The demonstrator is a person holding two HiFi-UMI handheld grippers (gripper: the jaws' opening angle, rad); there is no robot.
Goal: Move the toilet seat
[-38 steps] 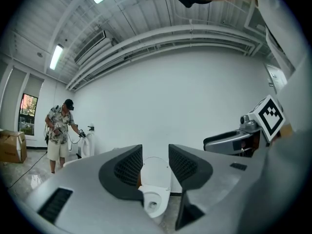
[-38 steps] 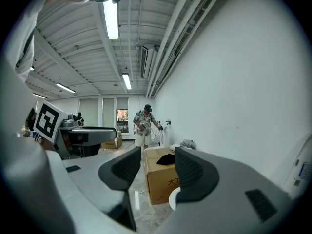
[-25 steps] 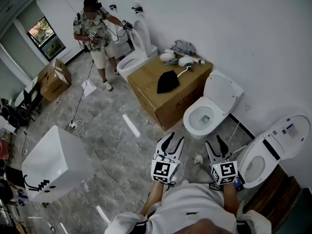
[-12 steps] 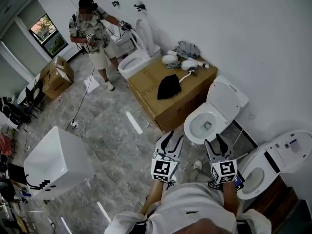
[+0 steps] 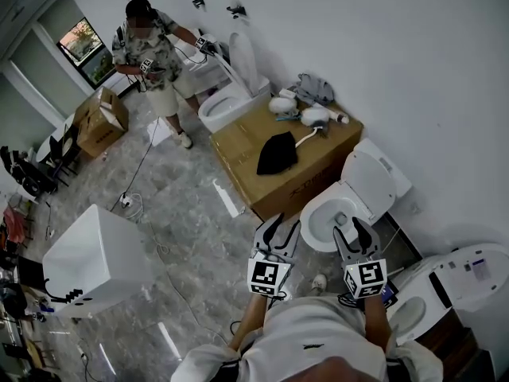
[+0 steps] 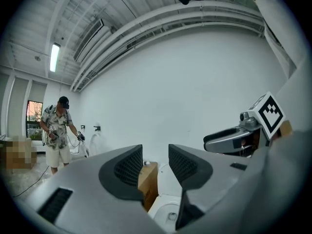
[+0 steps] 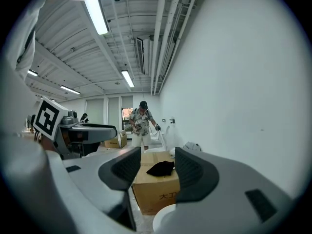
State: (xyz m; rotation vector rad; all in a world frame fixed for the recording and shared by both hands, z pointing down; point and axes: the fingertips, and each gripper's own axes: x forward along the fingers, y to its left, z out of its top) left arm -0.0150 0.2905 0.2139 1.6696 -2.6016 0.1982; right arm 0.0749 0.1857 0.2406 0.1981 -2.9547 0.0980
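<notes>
My left gripper (image 5: 286,224) has its jaws drawn close together on nothing. My right gripper (image 5: 348,229) stands slightly parted and is also empty. Both point towards the white ceramic toilet (image 5: 372,180), which stands with its lid raised just beyond my right tips, beside the big brown cardboard box (image 5: 238,146). Its white oval toilet seat (image 5: 312,213) seems to lie flat on the bowl, though I can't separate seat from rim.

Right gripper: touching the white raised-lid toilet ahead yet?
Apart. In the right gripper view the right gripper has only air between its jaws; the white toilet sits below them.
</notes>
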